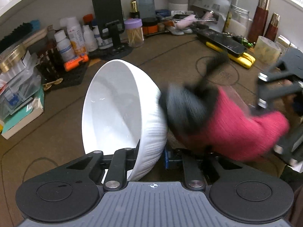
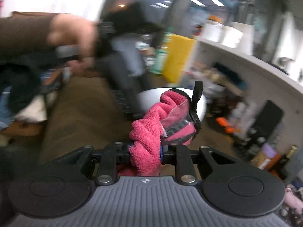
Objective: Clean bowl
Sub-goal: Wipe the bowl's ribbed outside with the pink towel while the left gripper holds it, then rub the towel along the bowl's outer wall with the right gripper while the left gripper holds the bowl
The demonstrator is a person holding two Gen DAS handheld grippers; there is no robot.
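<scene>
A white ribbed bowl stands tipped on its side above the brown tabletop, with its opening facing left. My left gripper is shut on its lower rim, one finger inside and one outside. A pink cloth with a black part, blurred, presses against the bowl's outer wall from the right. In the right wrist view my right gripper is shut on that pink cloth, which carries a black strap and clear plastic. The bowl shows just beyond it. A person's hand holds the left gripper.
Clutter lines the back of the table: white bottles, a black phone stand, a toothpick jar, a yellow and black tool and a tape roll. Boxes are stacked at the left edge.
</scene>
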